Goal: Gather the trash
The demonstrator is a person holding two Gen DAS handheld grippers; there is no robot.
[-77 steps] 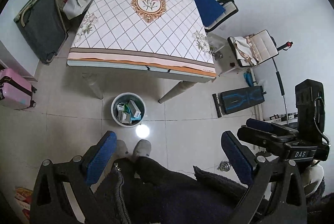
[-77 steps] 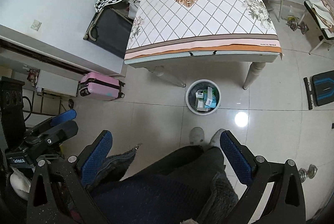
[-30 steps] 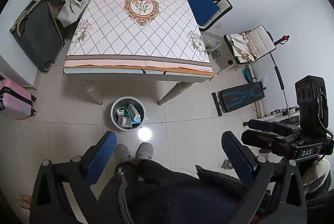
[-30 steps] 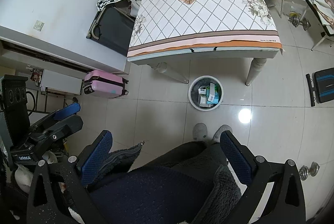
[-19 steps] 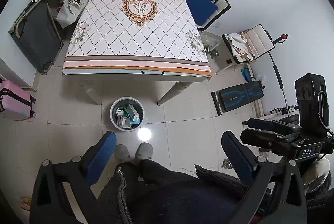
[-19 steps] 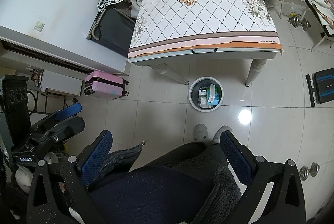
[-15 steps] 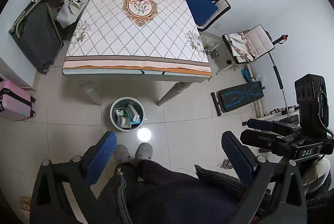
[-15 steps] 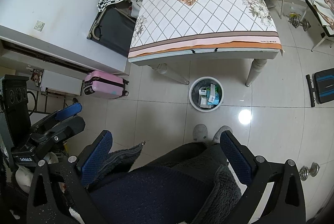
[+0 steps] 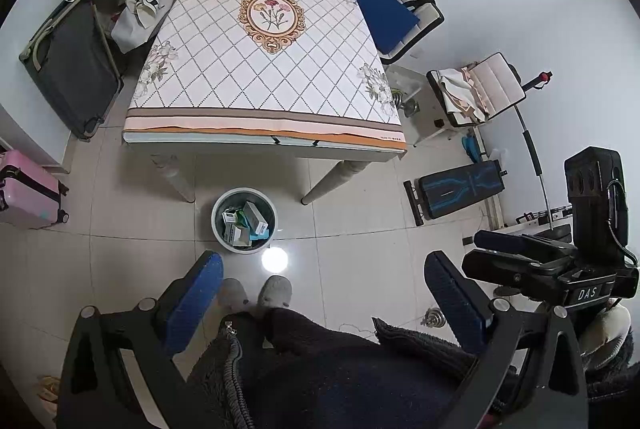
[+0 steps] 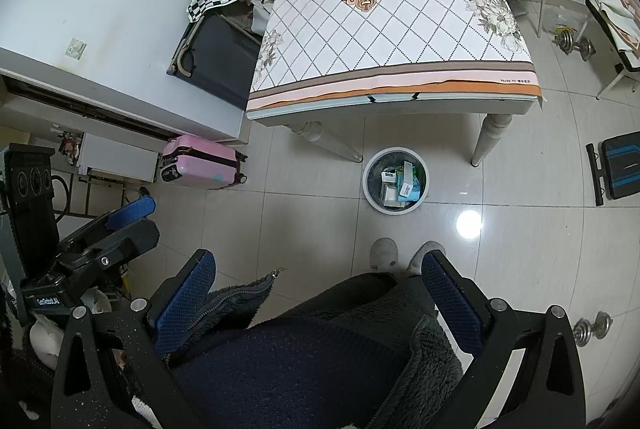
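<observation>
A round wastebasket (image 9: 244, 220) holding small cartons (image 9: 246, 223) stands on the tiled floor just in front of the tabletop (image 9: 264, 69), ahead of the person's slippers (image 9: 256, 292). Both the left tongs (image 9: 324, 293) and right tongs (image 10: 318, 295) hang wide open and empty, well above it; the basket lies forward and below, about equally near both.

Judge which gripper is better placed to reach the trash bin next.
Left, narrowly. The trash bin sits just ahead of the left gripper, near its left finger; the right gripper sees it farther ahead. Both are open and empty.
</observation>
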